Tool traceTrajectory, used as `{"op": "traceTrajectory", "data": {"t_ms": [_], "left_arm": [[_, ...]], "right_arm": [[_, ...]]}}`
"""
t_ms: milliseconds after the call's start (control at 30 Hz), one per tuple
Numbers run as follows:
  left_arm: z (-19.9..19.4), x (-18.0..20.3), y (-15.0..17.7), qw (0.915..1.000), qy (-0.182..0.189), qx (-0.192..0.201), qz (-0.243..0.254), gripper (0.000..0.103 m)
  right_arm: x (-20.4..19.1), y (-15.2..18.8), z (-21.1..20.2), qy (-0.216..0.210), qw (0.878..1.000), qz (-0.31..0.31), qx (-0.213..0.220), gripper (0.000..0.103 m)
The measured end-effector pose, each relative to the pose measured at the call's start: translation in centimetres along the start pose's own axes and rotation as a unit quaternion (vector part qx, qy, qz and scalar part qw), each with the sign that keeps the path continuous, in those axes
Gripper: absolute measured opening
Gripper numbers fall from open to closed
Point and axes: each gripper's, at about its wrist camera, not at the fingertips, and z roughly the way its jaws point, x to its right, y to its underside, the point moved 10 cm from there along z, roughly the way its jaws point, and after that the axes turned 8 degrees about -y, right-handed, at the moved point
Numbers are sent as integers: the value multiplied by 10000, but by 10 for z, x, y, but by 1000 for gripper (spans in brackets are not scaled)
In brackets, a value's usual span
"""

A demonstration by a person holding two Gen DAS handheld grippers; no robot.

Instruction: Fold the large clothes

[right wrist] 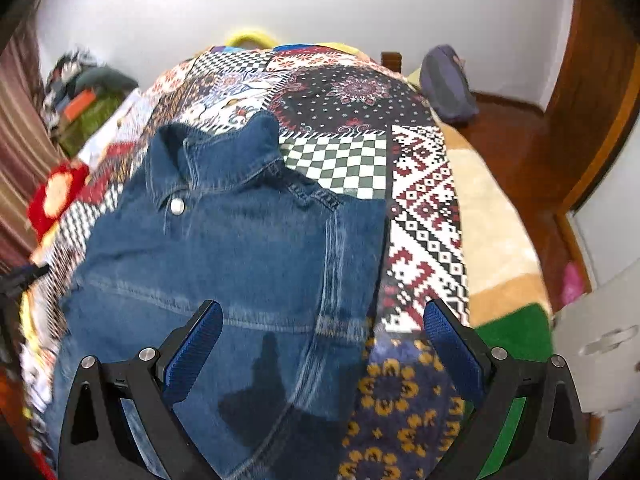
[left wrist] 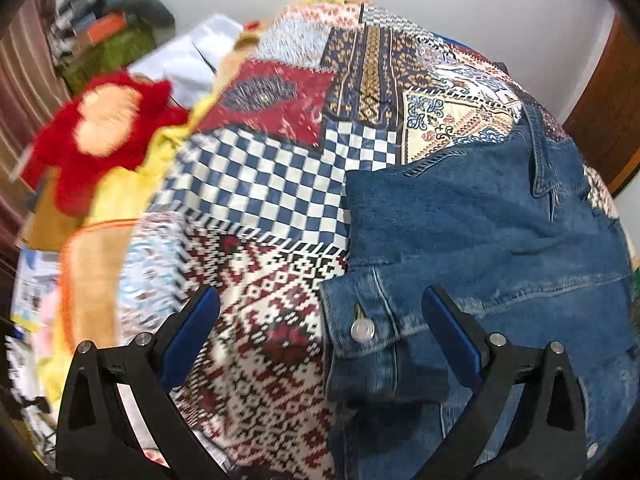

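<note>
A blue denim jacket (left wrist: 492, 240) lies front-up on a patchwork bedspread (left wrist: 260, 184), collar toward the far end. In the left wrist view a sleeve is folded across it, with its buttoned cuff (left wrist: 360, 344) between the fingers. My left gripper (left wrist: 320, 320) is open and empty, hovering over that cuff at the jacket's left edge. In the right wrist view the jacket (right wrist: 224, 256) shows its collar and a silver button (right wrist: 176, 205). My right gripper (right wrist: 322, 328) is open and empty above the jacket's right edge, over the bedspread (right wrist: 424, 208).
A red plush toy (left wrist: 100, 132) and yellow cloth lie left of the bed. Piled clothes (left wrist: 108, 36) sit in the far left corner. A purple-grey bundle (right wrist: 448, 84) lies on the wooden floor at the right, near a wooden door frame (right wrist: 600, 92).
</note>
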Motion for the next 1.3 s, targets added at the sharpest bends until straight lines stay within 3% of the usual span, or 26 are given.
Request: {"op": "traceTrajectory", "data": {"t_ms": [167,333,433,467,533,600,667,733,867,1000,1167,1300], "left_arm": [[44,9,-9,9972,457,-539,-240,102],[71,32,-18,9892,1148,-761,-503,102],[92,41,-23,9819,1443,-991,-717,97],[96,41,-24,9813,1447,-1014,-769,92],[100,38,-34,9821,1390,-868,-933,82],[100,38,-42,9806,1465,-775,-1043,51],[101,42,-45,9763,1642,-837,-1131,30],[101,43,-47,9790,1534,-800,-1077,27],[91,42,-55,9879,1253,-518,-755,9],[72,27,-76,9923,991,-218,-710,9],[60,28,-103,9983,529,86,-242,9],[71,32,-117,9995,268,132,-46,9]], "right_arm": [[18,-11,26,-221,9986,461,-152,97],[35,-12,57,-674,9900,1165,-422,77],[39,-10,73,-923,9844,1414,-498,70],[39,-11,75,-964,9839,1430,-467,67],[39,-15,78,-1045,9834,1424,-425,42],[41,-19,85,-1071,9824,1474,-422,32],[45,-25,90,-1116,9801,1604,-341,25],[45,-30,95,-1243,9770,1703,-329,19],[35,-52,97,-1236,9823,1380,-270,14],[11,-98,84,-1189,9900,750,84,12],[-11,-150,72,-1013,9933,232,499,11],[-3,-170,87,-447,9973,-92,580,11]]}}
